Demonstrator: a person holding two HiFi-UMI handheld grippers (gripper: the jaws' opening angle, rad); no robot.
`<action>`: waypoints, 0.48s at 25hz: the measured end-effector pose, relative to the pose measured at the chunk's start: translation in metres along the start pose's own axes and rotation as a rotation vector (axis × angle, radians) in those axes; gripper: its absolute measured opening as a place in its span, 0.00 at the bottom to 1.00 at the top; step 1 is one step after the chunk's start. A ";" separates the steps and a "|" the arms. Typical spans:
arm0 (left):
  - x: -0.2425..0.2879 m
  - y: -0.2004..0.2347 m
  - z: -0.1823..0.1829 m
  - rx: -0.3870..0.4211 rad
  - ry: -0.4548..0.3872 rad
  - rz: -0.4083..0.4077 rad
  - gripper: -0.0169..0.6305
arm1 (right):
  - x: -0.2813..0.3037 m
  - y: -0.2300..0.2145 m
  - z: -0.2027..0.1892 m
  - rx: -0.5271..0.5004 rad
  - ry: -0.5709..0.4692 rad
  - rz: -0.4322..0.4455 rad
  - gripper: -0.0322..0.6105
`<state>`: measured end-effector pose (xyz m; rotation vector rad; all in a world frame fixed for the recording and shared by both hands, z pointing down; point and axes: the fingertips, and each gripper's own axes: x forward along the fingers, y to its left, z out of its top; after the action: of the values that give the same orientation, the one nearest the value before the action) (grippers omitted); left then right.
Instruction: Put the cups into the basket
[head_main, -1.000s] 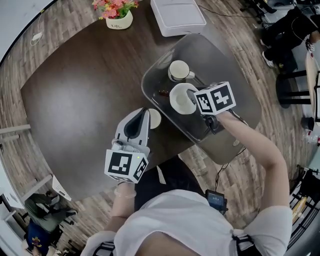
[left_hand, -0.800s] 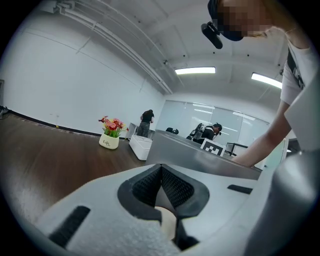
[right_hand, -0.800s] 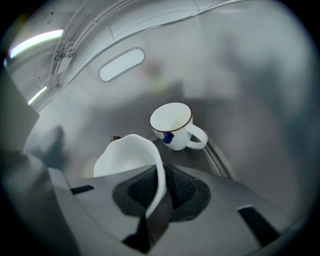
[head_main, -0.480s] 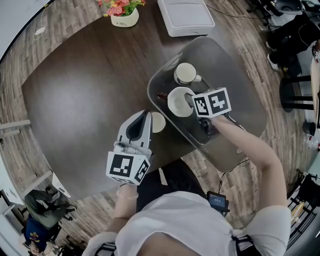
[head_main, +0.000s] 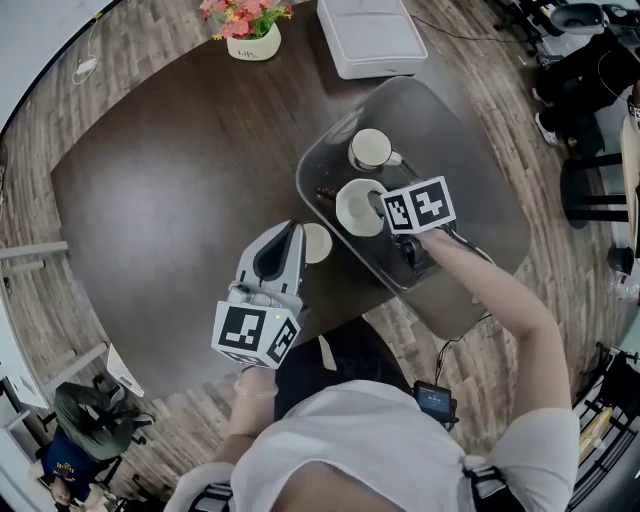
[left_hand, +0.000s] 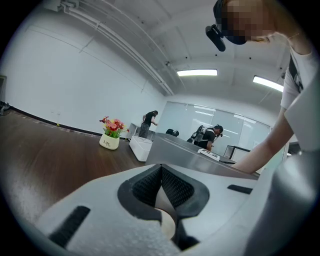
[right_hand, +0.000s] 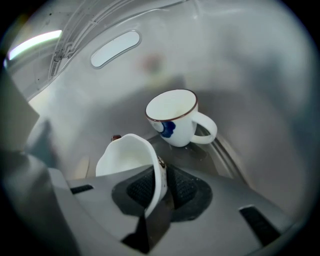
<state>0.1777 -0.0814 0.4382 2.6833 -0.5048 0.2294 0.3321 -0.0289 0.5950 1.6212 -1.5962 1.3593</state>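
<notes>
Now, at the far left the dark tabletop lies bare, with a small white pot of pink and red flowers on its far edge and a white box just to the right of that. Nearer to me, my left claw points almost level across the tabletop and is clenched on the rim of a cream cup; in the left gripper view a thin pale sliver of its wall shows pinched between the dark pads. That cup stands on the tabletop, just beside the near left wall of the grey basket and outside it. To the right, the basket sits at the tabletop's edge. Inside it my right claw reaches steeply down and is clamped on the wall of a white cup, one pad inside the rim and one outside. The cup is tilted, its mouth turned toward the basket's left wall, low in the basket. Beyond it, a little further right in the right gripper view, a white cup with a brown rim and a blue mark stands upright on the basket's floor, handle to the right, close to the held cup but apart from it.
</notes>
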 end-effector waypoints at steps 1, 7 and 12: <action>-0.001 0.000 0.000 0.001 -0.001 0.003 0.04 | 0.001 0.000 -0.001 0.024 0.005 0.016 0.15; -0.011 0.002 0.001 -0.005 -0.013 0.019 0.04 | 0.004 0.002 -0.008 0.097 0.024 0.050 0.22; -0.016 0.006 0.004 -0.018 -0.016 0.025 0.04 | 0.000 0.004 -0.003 0.055 -0.005 0.032 0.37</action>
<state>0.1609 -0.0832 0.4335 2.6645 -0.5424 0.2094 0.3279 -0.0271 0.5948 1.6392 -1.6071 1.4285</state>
